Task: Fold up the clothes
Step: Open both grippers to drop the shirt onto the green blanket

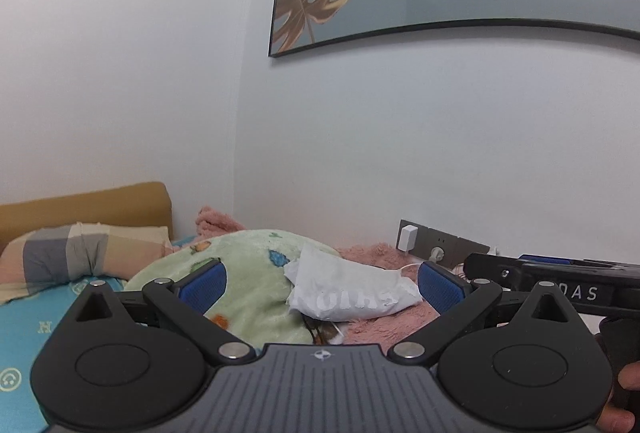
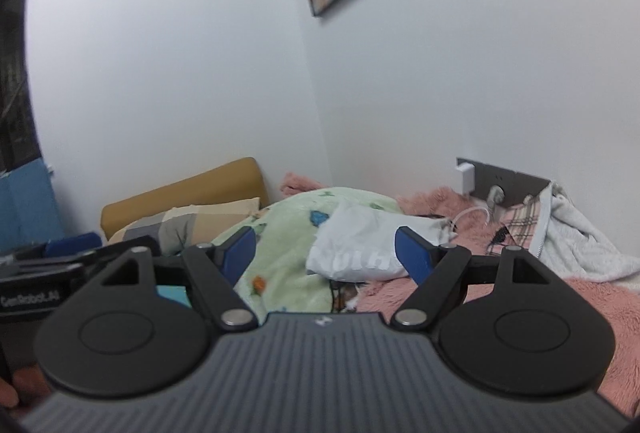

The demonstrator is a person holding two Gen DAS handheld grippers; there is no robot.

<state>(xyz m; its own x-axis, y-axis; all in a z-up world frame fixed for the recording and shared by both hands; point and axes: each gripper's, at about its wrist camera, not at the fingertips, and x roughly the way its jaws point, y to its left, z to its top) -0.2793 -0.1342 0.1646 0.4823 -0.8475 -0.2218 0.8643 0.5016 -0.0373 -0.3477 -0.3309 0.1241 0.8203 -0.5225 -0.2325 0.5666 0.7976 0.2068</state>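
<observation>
White garment [image 1: 352, 293] on bed; L gripper [image 1: 322, 283], R gripper [image 2: 326, 253] level, spread.

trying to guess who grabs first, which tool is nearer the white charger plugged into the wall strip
Right. The charger sits just above the right tool, on its right side. The left tool is further left; the right tool lies between it and the charger.

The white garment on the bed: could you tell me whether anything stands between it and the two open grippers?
Nothing visible does. The white garment lies on the green blanket and pink blanket, straight ahead of the left gripper and right gripper, with open air between.
</observation>
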